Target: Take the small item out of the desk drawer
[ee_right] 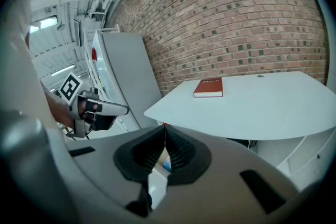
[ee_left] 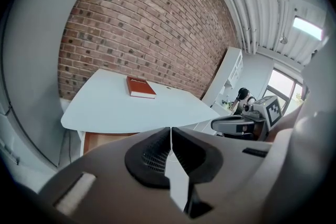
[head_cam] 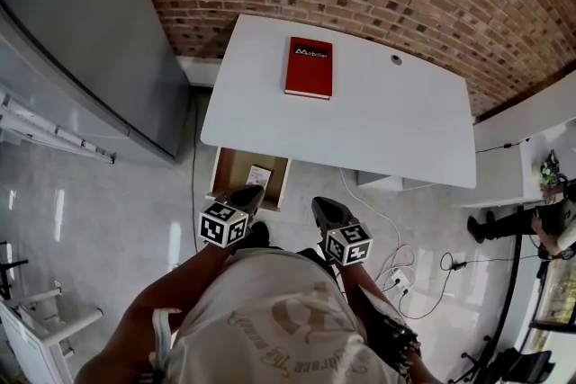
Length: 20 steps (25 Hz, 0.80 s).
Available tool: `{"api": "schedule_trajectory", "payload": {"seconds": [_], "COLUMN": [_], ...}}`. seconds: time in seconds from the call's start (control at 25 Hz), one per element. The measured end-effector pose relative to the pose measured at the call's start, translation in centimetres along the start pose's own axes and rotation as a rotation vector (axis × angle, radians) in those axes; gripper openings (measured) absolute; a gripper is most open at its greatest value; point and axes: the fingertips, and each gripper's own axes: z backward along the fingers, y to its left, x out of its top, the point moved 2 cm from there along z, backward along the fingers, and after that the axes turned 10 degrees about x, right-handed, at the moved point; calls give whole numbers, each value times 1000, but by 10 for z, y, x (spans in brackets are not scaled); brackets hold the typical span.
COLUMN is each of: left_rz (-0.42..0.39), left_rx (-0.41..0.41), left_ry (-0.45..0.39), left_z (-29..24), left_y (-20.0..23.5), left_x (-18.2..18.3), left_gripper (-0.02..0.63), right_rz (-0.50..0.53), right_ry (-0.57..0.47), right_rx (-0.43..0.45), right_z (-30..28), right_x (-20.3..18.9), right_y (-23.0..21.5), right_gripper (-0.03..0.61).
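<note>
The small item (head_cam: 259,176), a pale box or card, lies in the open desk drawer (head_cam: 230,172). The drawer stands pulled out from under the near-left corner of the white desk (head_cam: 387,121), probably so the item can be reached from above. The left gripper (head_cam: 249,192) hangs just near of the drawer, jaws pressed together on nothing. The right gripper (head_cam: 323,205) is beside it to the right, also closed and empty. Both seem poised short of the reach, the left one better placed. A red book (head_cam: 309,67) lies flat at the far side of the desk, clear of the work.

Counted: one item, one drawer, one desk, one book, two grippers.
</note>
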Motion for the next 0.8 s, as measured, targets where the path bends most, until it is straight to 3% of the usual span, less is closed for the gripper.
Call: {"api": "schedule_trajectory", "payload": {"seconds": [0.4, 0.8], "left_rz": [-7, 30], "left_rx": [-74, -51], "left_ry": [27, 27], "left_z": [-12, -4], "left_y": [8, 22], "left_x": [1, -5], "left_gripper": [14, 14], "right_rz": [-1, 7], "right_ry": [19, 36], "right_rx": [-57, -53], "right_z": [-12, -21], "right_x": [5, 9], "right_y": [0, 1], "right_gripper": [6, 6]}}
